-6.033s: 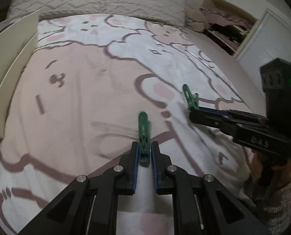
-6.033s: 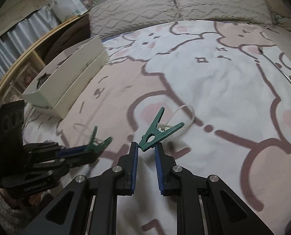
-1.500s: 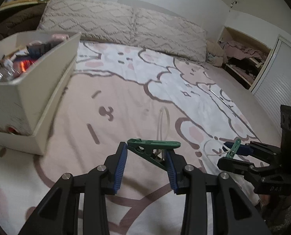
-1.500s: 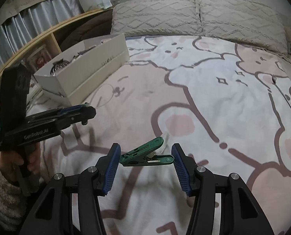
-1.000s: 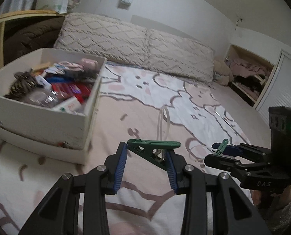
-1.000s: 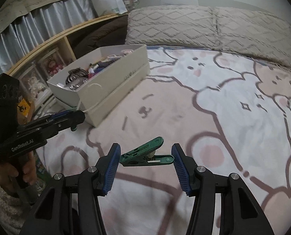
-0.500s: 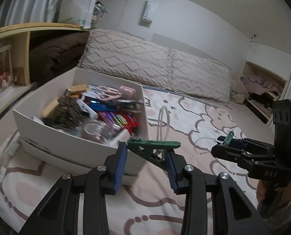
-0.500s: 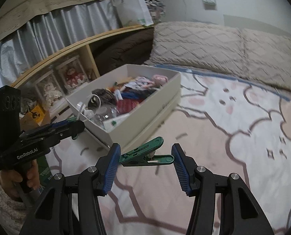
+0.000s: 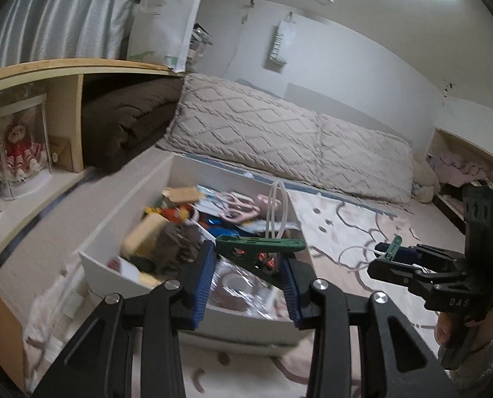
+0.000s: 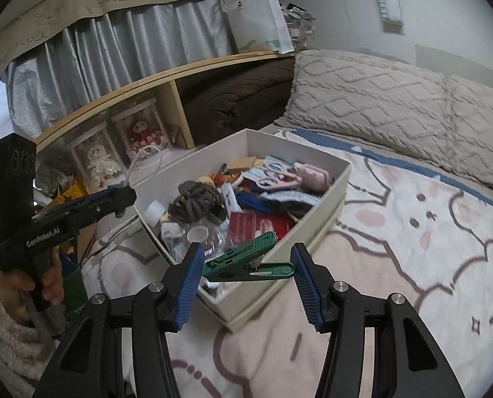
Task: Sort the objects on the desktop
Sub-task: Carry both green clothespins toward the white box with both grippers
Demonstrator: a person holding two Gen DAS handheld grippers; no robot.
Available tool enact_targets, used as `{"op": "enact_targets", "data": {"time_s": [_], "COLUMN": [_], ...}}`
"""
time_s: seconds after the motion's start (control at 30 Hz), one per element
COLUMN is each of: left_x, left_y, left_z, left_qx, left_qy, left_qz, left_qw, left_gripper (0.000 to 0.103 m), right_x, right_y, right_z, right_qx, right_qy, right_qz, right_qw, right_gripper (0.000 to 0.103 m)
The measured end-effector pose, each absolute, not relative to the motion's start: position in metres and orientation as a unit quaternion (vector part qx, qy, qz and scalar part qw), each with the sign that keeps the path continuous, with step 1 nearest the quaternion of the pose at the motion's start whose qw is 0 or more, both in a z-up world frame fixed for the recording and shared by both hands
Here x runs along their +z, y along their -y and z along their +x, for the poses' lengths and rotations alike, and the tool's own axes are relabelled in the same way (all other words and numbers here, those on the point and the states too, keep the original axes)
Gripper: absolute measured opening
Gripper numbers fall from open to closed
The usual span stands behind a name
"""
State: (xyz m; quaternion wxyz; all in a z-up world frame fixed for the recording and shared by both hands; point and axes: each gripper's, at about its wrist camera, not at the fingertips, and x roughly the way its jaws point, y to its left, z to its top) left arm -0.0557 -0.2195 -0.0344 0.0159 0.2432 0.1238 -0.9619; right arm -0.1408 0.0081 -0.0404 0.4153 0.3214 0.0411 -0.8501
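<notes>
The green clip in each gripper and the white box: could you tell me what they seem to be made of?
Green clip, left gripper: likely moulded plastic, matte, ribbed tip.
Second green clip, right gripper: same look.
White box: probably cardboard, thin flat matte walls.

You have two green clips, one (image 9: 263,247) held in your left tool (image 9: 248,282) and one (image 10: 246,260) in your right tool (image 10: 246,285), both beside the single white box (image 10: 316,232). Behind that box lie two pillows (image 10: 362,89), and left of it stand two cased dolls (image 10: 141,137).
</notes>
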Motion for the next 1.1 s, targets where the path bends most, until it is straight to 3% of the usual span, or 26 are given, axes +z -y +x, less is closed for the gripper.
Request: {"op": "enact_targets", "data": {"time_s": [0.27,0.77,1.1], "left_x": [-0.017,-0.014,-0.025], "left_y": [0.24,0.251,0.254], "left_z": [-0.079,-0.141,-0.168], "left_qx": [-0.969,-0.955,-0.942], "left_qy": [-0.096,-0.128,-0.119], "left_qz": [0.225,0.268,0.314], "left_qw": [0.025,-0.012,-0.019], "left_gripper": [0.038,0.038,0.038], "right_x": [-0.034,-0.044,-0.067], "right_y": [0.022,0.075,0.097], "right_z": [-0.166,-0.225,-0.239], "right_qx": [-0.845,-0.773,-0.714], "right_qy": [-0.06,-0.095,-0.178], "right_qz": [0.319,0.411,0.487], "right_qw": [0.425,0.475,0.471], "right_gripper": [0.055,0.055,0.055]}}
